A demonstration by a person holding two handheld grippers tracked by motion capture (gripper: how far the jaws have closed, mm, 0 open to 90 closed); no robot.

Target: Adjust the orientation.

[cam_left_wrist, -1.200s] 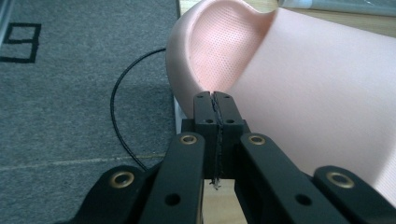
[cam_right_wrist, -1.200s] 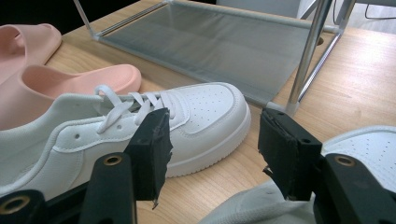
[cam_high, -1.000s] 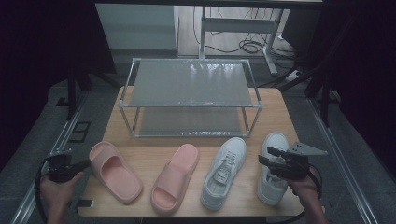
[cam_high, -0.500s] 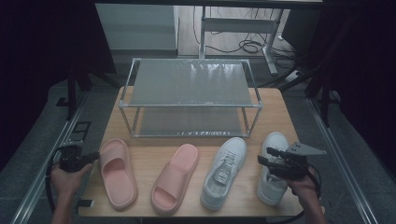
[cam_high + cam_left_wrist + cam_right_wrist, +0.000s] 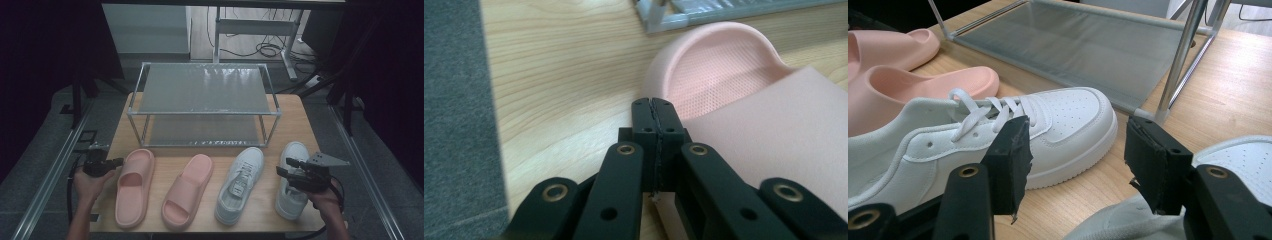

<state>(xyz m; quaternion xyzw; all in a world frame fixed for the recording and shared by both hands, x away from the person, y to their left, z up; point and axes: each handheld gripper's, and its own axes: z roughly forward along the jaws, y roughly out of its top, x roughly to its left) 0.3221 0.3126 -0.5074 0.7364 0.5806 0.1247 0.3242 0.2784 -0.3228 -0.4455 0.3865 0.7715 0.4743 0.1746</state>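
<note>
Two pink slippers lie at the table's front left, the left slipper [image 5: 134, 187] [image 5: 724, 75] and its mate [image 5: 187, 192]. Two white sneakers lie to their right, one [image 5: 240, 185] [image 5: 1058, 120] in the middle and one [image 5: 296, 150] [image 5: 1238, 160] at the far right. My left gripper [image 5: 120, 161] [image 5: 655, 102] is shut with nothing in it, its tips at the outer rim of the left slipper's far end. My right gripper [image 5: 286, 166] [image 5: 1075, 145] hovers open over the right sneaker, pointing toward the middle sneaker.
A two-tier metal rack [image 5: 202, 105] [image 5: 1073, 42] with mesh shelves stands at the back of the wooden table [image 5: 300, 120]. Both shelves carry nothing. The table's left edge [image 5: 489, 125] runs close beside my left gripper.
My left gripper has moved right, up to the left slipper. That slipper has turned from slanted to nearly straight. The right gripper has kept still.
</note>
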